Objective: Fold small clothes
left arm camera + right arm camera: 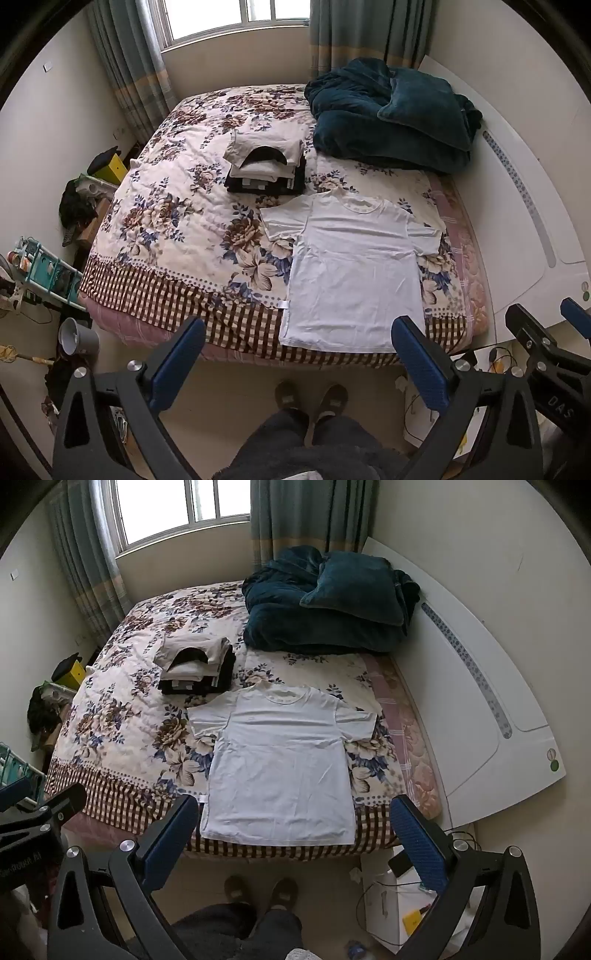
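Nearest, a person's slippers (310,397) stand on the floor at the foot of the bed (177,206). Above them the left gripper (299,349) and right gripper (295,825) hang short of the bed's near edge, both spread wide with nothing between the fingers. A white T-shirt (280,768) lies flat on the bed, hem at that edge. Beyond it sits a stack of folded clothes (264,164); farther back, a teal blanket (325,605) is heaped at the bed's far right corner.
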